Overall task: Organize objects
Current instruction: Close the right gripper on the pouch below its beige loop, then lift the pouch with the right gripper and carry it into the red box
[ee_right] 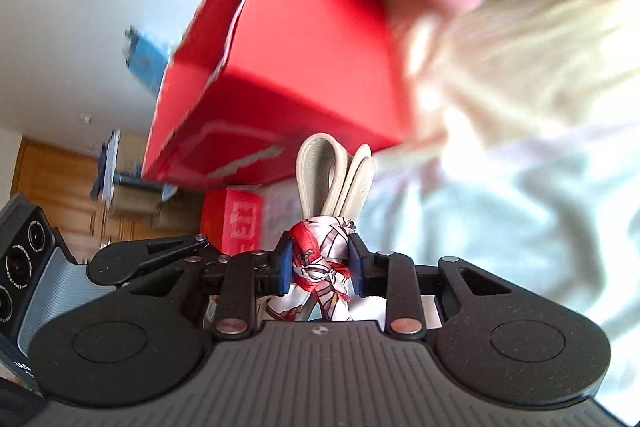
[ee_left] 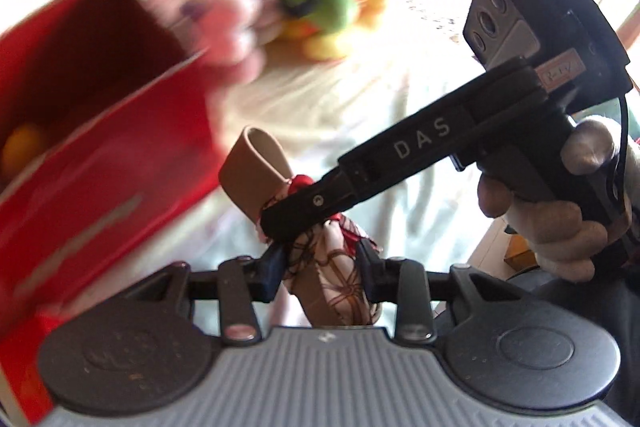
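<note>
Beige looped leather strap knotted with a red-and-white patterned silk scarf (ee_right: 320, 259): you are clamping it in both the right gripper (ee_right: 320, 267) and left gripper (ee_left: 320, 267), its length pointing toward the open red cardboard box (ee_left: 80, 131) at the bed's left edge.

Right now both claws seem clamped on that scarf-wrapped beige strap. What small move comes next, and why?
Probably carry the strap leftward, toward the open red box, both claws moving together. The left claw and right claw both pinch its scarf-wrapped part, so one moving alone would likely twist it. The box sits just to the left, with room inside beside an orange object.
</note>
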`<move>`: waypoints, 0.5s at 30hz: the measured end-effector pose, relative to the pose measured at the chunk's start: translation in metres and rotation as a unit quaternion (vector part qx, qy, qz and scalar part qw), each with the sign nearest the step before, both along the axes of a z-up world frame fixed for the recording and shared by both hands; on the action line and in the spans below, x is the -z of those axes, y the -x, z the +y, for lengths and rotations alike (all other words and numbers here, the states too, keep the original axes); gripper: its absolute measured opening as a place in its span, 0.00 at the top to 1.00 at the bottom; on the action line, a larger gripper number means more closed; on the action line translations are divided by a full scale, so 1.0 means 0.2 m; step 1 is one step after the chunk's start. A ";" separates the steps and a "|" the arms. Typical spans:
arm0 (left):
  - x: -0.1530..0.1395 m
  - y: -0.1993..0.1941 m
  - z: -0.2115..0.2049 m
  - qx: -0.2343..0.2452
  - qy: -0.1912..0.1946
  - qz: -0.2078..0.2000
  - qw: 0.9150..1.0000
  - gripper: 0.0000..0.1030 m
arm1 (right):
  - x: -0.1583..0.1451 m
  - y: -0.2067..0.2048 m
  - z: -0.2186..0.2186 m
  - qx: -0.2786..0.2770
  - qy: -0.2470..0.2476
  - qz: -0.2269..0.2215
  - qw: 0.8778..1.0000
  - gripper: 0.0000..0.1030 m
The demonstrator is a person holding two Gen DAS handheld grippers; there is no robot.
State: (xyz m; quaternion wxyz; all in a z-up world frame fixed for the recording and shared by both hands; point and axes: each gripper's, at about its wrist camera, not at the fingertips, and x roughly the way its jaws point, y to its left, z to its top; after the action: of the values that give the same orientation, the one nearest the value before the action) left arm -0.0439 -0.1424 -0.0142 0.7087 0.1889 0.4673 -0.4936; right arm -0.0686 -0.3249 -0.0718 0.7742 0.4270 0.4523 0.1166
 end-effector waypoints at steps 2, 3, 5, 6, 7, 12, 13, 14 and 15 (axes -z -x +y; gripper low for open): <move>-0.04 0.03 -0.08 0.015 0.009 -0.011 1.000 0.67 | -0.05 0.06 -0.05 0.019 0.003 -0.011 1.000 0.71; -0.06 0.04 -0.12 0.020 0.015 -0.016 1.000 0.67 | -0.06 0.08 -0.09 0.028 0.004 -0.018 0.999 0.71; -0.11 0.06 -0.18 0.021 0.026 -0.027 0.999 0.67 | -0.09 0.12 -0.17 0.044 0.004 -0.034 0.998 0.71; -0.15 0.04 -0.24 0.019 0.032 -0.034 0.999 0.67 | -0.11 0.14 -0.20 0.050 0.004 -0.044 0.998 0.71; -0.17 0.04 -0.28 0.016 0.039 -0.043 0.998 0.67 | -0.14 0.14 -0.21 0.054 0.004 -0.056 0.997 0.71; -0.35 0.03 -0.33 -0.022 0.071 -0.092 0.993 0.67 | -0.32 0.07 -0.20 0.038 0.024 -0.142 0.989 0.71; -0.39 0.01 -0.32 -0.031 0.075 -0.103 0.991 0.67 | -0.35 0.05 -0.19 0.028 0.029 -0.158 0.987 0.71; -0.42 0.00 -0.31 -0.041 0.078 -0.113 0.990 0.67 | -0.38 0.01 -0.18 0.019 0.031 -0.173 0.984 0.71; -0.43 -0.02 -0.30 -0.051 0.080 -0.122 0.988 0.67 | -0.40 -0.03 -0.18 0.010 0.030 -0.184 0.982 0.71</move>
State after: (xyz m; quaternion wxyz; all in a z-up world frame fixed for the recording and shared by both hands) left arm -0.0394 -0.2028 0.0727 0.7977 0.1659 0.3451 -0.4660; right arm -0.0634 -0.3605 0.0081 0.8581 0.3790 0.3010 0.1717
